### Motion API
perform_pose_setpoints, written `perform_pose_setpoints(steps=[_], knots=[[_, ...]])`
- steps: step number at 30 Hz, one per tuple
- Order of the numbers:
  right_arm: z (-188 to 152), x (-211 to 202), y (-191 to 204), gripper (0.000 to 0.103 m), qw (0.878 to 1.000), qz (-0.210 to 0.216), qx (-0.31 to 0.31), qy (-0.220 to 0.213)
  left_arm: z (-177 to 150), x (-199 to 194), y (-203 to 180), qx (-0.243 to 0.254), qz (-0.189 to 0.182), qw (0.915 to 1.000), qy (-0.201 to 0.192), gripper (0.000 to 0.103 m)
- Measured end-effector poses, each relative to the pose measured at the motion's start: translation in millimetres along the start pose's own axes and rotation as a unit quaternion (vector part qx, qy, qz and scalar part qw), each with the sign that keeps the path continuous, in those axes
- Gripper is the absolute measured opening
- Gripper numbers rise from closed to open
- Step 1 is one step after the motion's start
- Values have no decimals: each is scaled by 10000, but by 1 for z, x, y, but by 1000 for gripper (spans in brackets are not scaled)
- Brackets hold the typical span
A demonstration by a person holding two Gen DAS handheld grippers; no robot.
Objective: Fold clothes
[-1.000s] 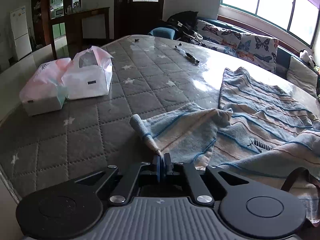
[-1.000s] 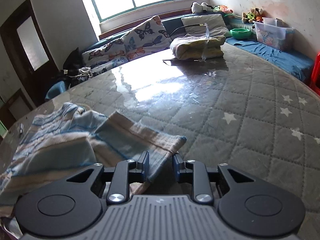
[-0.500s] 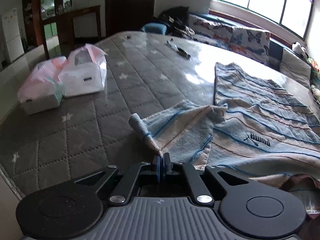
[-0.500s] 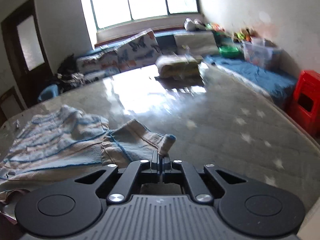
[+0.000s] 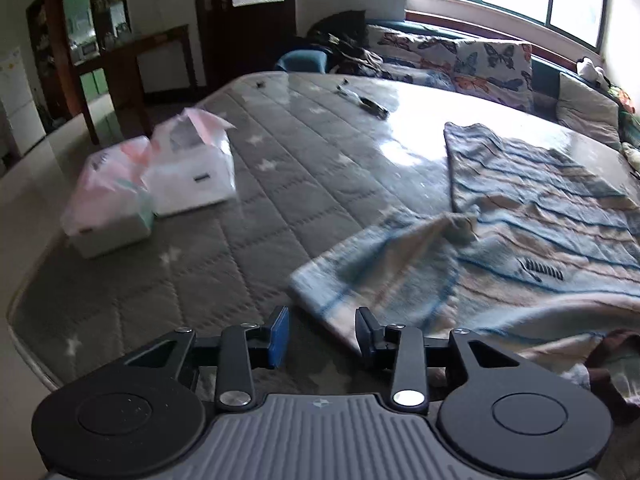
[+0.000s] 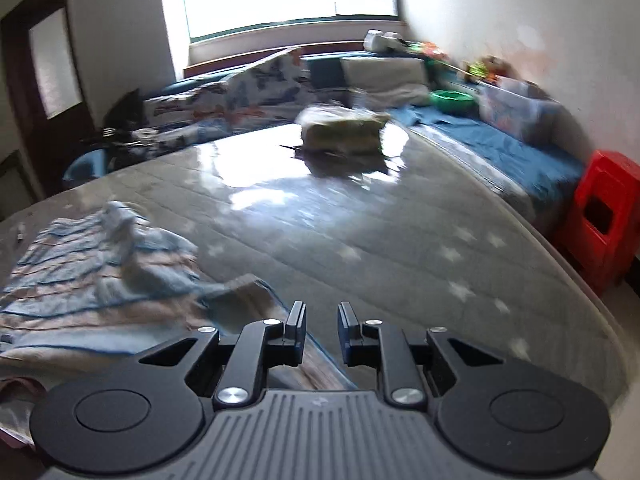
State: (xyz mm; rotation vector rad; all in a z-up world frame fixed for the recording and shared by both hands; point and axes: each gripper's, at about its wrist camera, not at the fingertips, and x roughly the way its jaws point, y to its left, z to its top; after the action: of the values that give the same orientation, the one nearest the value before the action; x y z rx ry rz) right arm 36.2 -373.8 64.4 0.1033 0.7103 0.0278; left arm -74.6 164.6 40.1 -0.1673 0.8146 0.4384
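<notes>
Looks soft, light and floppy, so best to pinch the top point(image 5: 540, 216) at a sleeve end or a hem corner and lift slowly, as likely to sag and slide on the shiny bed point(image 5: 300, 184), where lying spread out now, just ahead of both grippers. Opening right now on the left gripper point(image 5: 322, 330) and the right gripper point(image 6: 322, 322) alike, jaws apart with nothing pinched, cloth edge just beside them. To count: one top, two white bags point(image 5: 188, 168), one folded pile point(image 6: 344, 132) far off, one red stool point(image 6: 600, 216).
</notes>
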Motion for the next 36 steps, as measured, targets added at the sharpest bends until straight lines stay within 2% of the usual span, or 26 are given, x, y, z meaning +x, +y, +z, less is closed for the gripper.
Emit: perform_pose_setpoints(steps=[7, 10, 17, 22, 25, 28, 30, 33, 35, 36], knots=[[44, 41, 52, 17, 9949, 880, -481, 139, 19, 1, -3, -32, -14, 9998, -211, 43], [61, 68, 79, 17, 9913, 1086, -707, 239, 28, 9, -15, 0, -154, 9996, -234, 43], [90, 133, 124, 17, 9848, 1347, -935, 580, 48, 31, -53, 230, -563, 9979, -228, 44], [98, 178, 145, 18, 9812, 1337, -1065, 897, 66, 42, -78, 396, -746, 9958, -339, 45], [94, 188, 158, 18, 9755, 1539, -1199, 1016, 78, 45, -94, 455, -883, 9940, -468, 47], [89, 178, 179, 18, 9647, 1932, -1522, 937, 92, 49, -111, 489, -1075, 9912, -599, 47], [85, 168, 190, 18, 9566, 2255, -1606, 906, 100, 51, -127, 528, -1269, 9881, -685, 47], [76, 155, 209, 18, 9455, 2523, -1858, 886, 111, 51, -153, 623, -1634, 9813, -805, 47], [68, 148, 223, 21, 9378, 2657, -2060, 862, 114, 52, -172, 706, -1938, 9748, -856, 47], [61, 143, 231, 29, 9317, 2756, -2208, 845, 115, 53, -181, 745, -2086, 9714, -851, 47]])
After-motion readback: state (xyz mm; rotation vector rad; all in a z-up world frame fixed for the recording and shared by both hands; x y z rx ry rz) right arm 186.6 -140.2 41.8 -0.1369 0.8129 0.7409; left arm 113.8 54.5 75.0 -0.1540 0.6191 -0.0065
